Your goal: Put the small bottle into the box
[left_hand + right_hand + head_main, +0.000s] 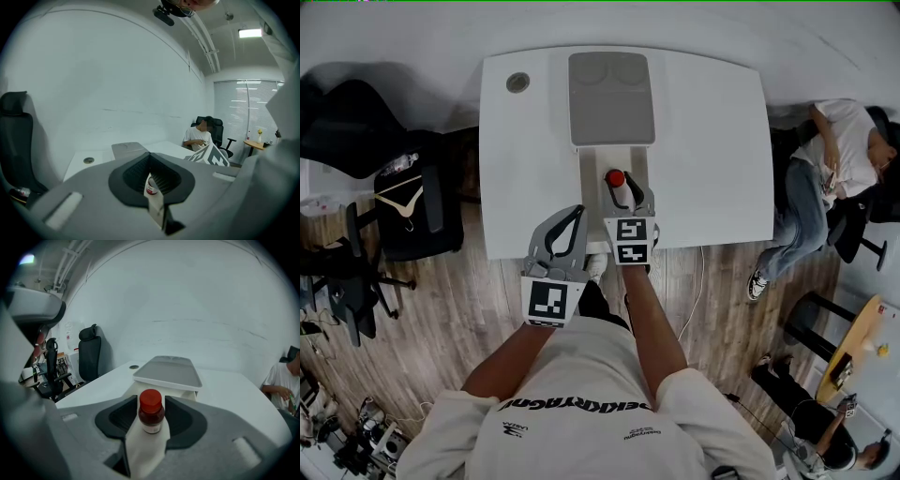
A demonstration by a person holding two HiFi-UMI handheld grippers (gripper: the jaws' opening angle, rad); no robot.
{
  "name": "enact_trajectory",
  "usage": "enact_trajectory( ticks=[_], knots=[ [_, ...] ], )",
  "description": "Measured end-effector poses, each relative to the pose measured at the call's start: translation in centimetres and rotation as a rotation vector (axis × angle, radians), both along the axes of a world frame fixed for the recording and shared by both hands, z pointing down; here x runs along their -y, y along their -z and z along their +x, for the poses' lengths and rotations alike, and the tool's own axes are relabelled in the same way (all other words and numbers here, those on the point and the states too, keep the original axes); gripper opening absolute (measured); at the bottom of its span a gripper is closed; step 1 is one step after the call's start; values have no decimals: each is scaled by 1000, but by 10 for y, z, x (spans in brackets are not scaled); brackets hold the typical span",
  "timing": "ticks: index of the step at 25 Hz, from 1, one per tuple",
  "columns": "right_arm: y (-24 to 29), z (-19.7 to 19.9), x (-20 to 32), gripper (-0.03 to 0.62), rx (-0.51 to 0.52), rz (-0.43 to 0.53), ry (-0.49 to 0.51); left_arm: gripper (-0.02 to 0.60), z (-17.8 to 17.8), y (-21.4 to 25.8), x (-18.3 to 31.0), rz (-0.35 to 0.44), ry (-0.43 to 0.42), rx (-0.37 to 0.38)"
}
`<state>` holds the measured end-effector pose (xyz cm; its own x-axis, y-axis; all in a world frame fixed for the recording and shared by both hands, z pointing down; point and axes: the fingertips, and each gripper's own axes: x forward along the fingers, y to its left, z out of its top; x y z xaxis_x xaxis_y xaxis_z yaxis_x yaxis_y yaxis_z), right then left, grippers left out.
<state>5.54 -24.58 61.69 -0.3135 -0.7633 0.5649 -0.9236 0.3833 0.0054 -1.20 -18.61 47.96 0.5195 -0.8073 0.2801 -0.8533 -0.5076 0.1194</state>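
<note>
Right gripper, jaws wide, flanks the small bottle in the box; left gripper pinched together, empty

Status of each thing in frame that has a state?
box: open, lid laid back flat beyond it
small bottle: upright, red cap on, standing inside the box
right gripper: open, jaws flanking the small bottle
left gripper: shut, empty
</note>
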Motion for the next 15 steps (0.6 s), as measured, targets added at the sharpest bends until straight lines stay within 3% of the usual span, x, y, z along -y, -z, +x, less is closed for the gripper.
enact_trajectory(
  ticks=[15],
  knots=[
    [15, 0, -3, 196, 32, 34, 3, 5, 0, 5, -5, 5, 4, -2]
  ],
)
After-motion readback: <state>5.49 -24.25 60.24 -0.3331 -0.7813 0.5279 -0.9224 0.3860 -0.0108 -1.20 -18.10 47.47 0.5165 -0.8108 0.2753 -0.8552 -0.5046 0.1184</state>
